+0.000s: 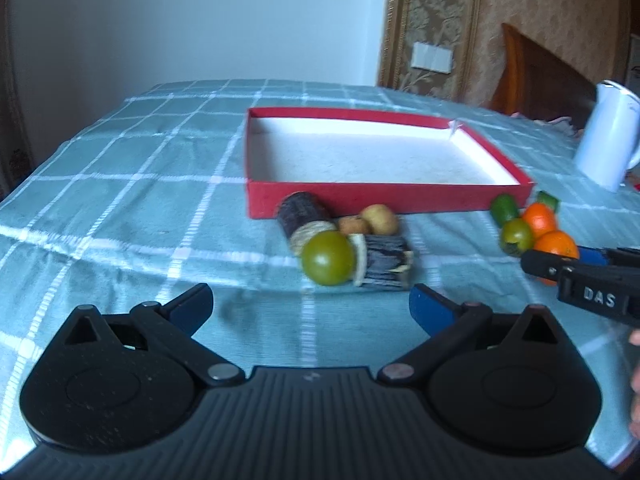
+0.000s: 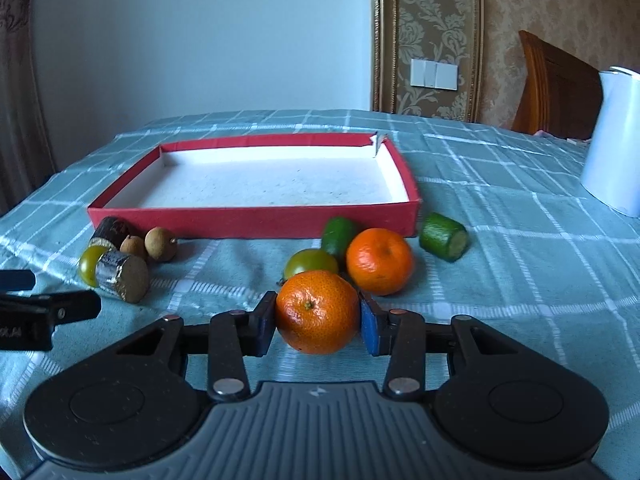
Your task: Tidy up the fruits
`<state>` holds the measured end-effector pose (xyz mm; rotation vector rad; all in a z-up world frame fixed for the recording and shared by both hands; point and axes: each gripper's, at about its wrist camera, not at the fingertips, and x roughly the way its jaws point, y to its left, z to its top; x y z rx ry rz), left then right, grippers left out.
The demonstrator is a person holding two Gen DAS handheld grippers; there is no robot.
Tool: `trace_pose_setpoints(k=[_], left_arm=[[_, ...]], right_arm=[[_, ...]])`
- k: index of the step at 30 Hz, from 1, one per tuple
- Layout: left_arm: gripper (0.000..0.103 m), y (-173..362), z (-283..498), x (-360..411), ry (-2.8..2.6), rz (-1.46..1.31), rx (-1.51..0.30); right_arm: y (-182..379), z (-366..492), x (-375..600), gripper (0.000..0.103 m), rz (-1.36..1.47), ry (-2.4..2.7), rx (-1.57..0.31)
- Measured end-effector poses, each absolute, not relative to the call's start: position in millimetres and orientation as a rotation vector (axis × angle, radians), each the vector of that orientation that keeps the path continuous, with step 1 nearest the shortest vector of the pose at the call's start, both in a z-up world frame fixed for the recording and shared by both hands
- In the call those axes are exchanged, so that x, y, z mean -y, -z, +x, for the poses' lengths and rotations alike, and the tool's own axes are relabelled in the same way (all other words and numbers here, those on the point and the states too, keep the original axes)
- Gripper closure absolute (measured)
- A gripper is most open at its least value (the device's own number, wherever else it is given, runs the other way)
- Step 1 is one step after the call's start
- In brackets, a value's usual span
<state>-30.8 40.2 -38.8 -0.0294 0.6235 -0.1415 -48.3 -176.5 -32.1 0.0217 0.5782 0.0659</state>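
A shallow red box (image 2: pixel 256 222) with a white inside lies on the checked cloth; it also shows in the left wrist view (image 1: pixel 384 198). My right gripper (image 2: pixel 318 320) is shut on an orange mandarin (image 2: pixel 318 312) on the cloth. Behind it lie a second mandarin (image 2: pixel 379 261), a green round fruit (image 2: pixel 310 262) and two green cut pieces (image 2: pixel 444 236). My left gripper (image 1: pixel 310 308) is open and empty, just short of a green round fruit (image 1: pixel 329 258), two dark sugarcane pieces (image 1: pixel 386 260) and two longans (image 1: pixel 379 218).
A white kettle (image 2: pixel 616 140) stands at the right on the table. A wooden chair (image 2: pixel 556 88) stands behind it. The teal checked cloth (image 2: pixel 520 240) covers the whole table.
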Motion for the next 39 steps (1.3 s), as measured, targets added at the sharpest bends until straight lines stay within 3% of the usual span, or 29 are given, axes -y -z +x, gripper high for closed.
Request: trace_pose_setpoints(k=[7,11,15,23,31,33,39], left_arm=[[0.000,38.4,-44.3,-7.7,0.201,0.015,-0.540],[0.010,45.1,-37.6,11.1,0.180,0.088,-0.552],[0.011,52.4,-26.6,13.8,0.171,0.060,-0.593],[0.012,52.3,-32.0,29.1,0.131,0.140,-0.511],[0.025,52.6,-32.7,37.5,0.117,0.183,-0.483],[0.033,52.8,-34.5,39.7,0.100,0.201,-0.466],[0.032,51.4,-32.1,44.3,0.123,0.216,-0.464]], right_arm=[[25.1,-53.4,187.3,0.062,0.031,-0.040,-0.542],[23.5,-53.9,194.6,0.062,0.044,-0.035,-0.529],[25.7,-53.1,200.7,0.062,0.058,-0.035,-0.531],[30.2,-50.4,209.7,0.062,0.086,-0.038,-0.538],[31.7,-49.8,212.4,0.062,0.100,-0.038,-0.541],[32.0,-49.1,212.7,0.062,0.100,-0.040,-0.544],[32.4,-48.2,212.5,0.062,0.103,-0.041,-0.547]])
